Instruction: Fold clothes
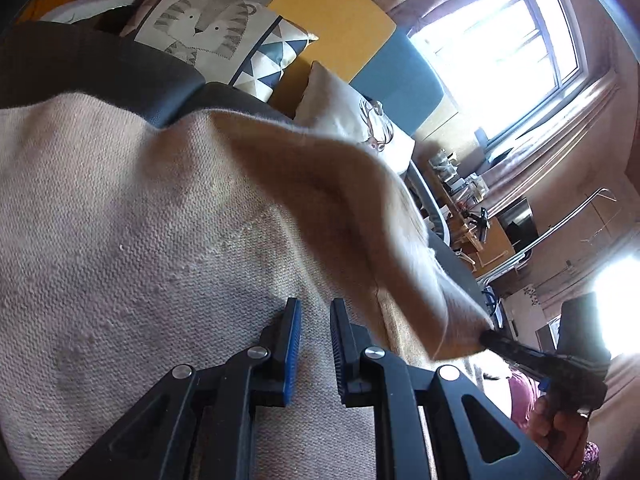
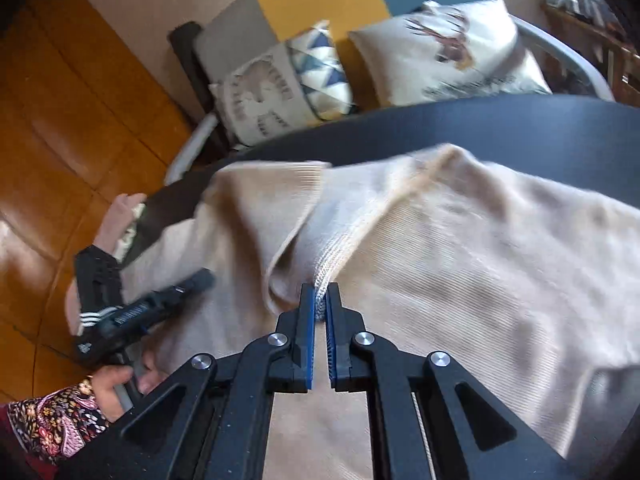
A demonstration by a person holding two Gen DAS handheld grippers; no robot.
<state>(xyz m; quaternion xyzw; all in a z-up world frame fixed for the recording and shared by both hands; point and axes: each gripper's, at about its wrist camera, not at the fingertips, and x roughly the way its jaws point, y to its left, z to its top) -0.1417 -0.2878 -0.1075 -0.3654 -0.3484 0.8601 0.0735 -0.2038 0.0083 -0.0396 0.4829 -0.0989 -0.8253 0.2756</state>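
Note:
A beige knit sweater (image 2: 460, 260) lies spread over a dark round table (image 2: 480, 128). My right gripper (image 2: 320, 300) is shut on a ribbed edge of it, and the cloth rises in a fold up to the pads. In the left wrist view the same right gripper (image 1: 490, 338) holds a lifted flap of the sweater (image 1: 140, 200) off to the right. My left gripper (image 1: 316, 316) hovers low over the flat knit, its blue pads a narrow gap apart with nothing pinched between them. In the right wrist view the left gripper (image 2: 204, 276) points in from the left.
Behind the table's far rim is a bench with a tiger-print pillow (image 1: 208, 24), a deer-print pillow (image 2: 452, 52) and yellow and blue cushions. An orange wooden floor (image 2: 80, 80) lies to the left. A bright window (image 1: 500, 60) and cluttered shelves are at the right.

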